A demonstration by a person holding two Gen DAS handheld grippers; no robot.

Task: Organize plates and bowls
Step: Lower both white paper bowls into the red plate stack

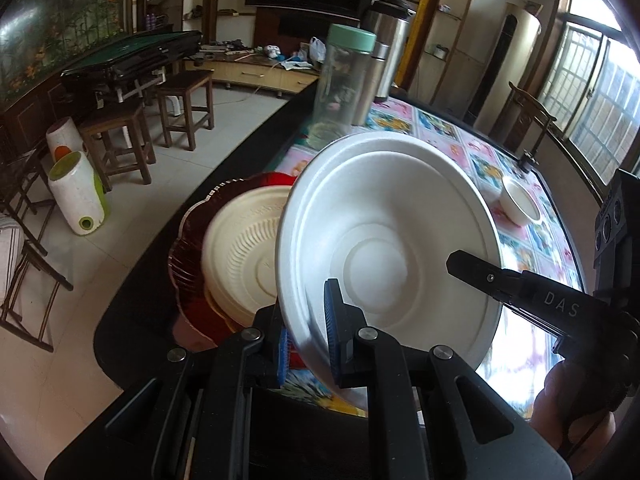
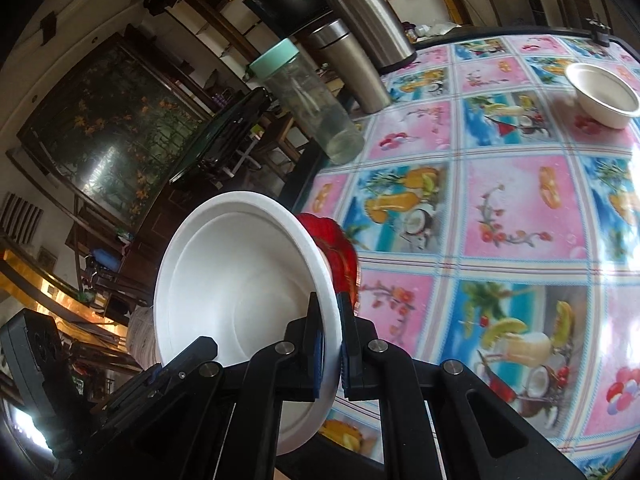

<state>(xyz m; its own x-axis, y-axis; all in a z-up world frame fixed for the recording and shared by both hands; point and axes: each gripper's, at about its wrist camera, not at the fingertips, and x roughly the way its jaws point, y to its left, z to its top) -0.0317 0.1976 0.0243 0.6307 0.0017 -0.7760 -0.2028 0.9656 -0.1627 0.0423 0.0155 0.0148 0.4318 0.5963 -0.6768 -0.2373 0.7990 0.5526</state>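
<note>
Both of your tongs are pinched on the rim of one smooth white foam plate: the left tongs clamp its near edge between ribbed blue pads, and the right tongs grip the opposite edge, holding it tilted above the counter. Beside it, a ridged cream plate lies on a scalloped red dish. Further off, a small cream bowl sits upright on the glossy patterned cloth.

Steel flasks, mint-lidded jar, stools
</note>
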